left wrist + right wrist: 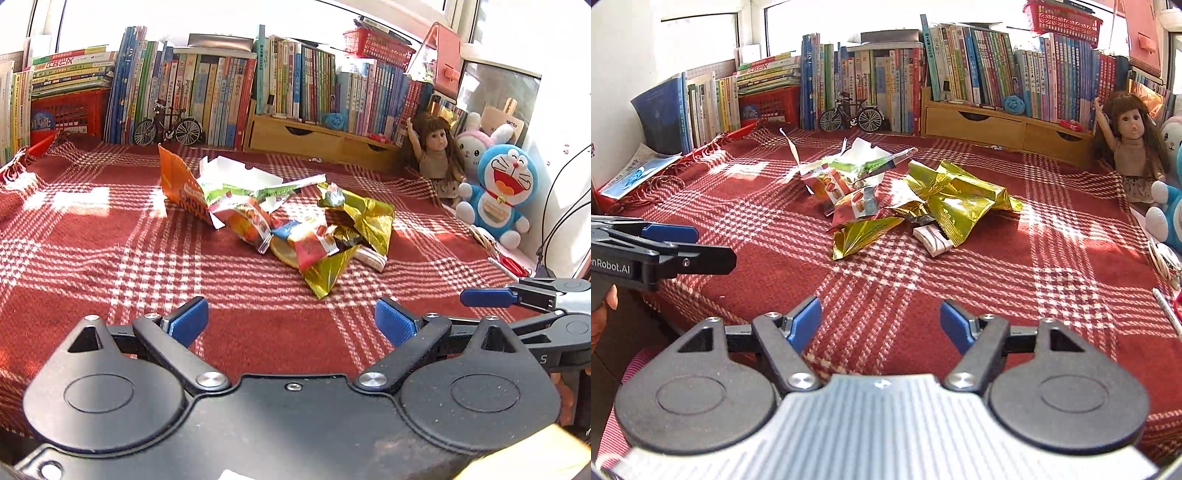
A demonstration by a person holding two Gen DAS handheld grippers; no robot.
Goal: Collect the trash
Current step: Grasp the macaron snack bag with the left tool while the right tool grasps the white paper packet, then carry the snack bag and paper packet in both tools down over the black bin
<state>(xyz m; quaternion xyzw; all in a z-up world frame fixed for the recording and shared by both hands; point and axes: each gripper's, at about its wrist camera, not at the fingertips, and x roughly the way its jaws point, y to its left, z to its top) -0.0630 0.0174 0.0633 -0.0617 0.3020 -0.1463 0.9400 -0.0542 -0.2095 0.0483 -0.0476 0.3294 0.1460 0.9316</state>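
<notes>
A: Nearest each camera, what do the tools show?

B: The left gripper (291, 317) hangs over bare plaid with its blue pads spread wide and nothing between them. The right gripper (881, 319) is likewise released, empty, above the red plaid cloth (960, 295).

A: And each one sees the other?

B: Yes. The right one pokes in at the right edge of the left view; the left one enters at the left edge of the right view, with part of a hand (602, 310) behind it.

A: Where is the trash?

B: Further out, mid-cloth, well apart from both tools: a pile of wrappers (295, 221). An orange packet (177, 181) stands at its left, gold foil wrappers (956, 199) lie at its right, and a small rolled paper (932, 240) sits at the near edge.

A: Beyond that?

B: A toy bicycle (168, 127), a row of books (221, 88) and a wooden drawer unit (997, 125). At far right, a doll (437, 155) and a blue plush (498, 192).
</notes>
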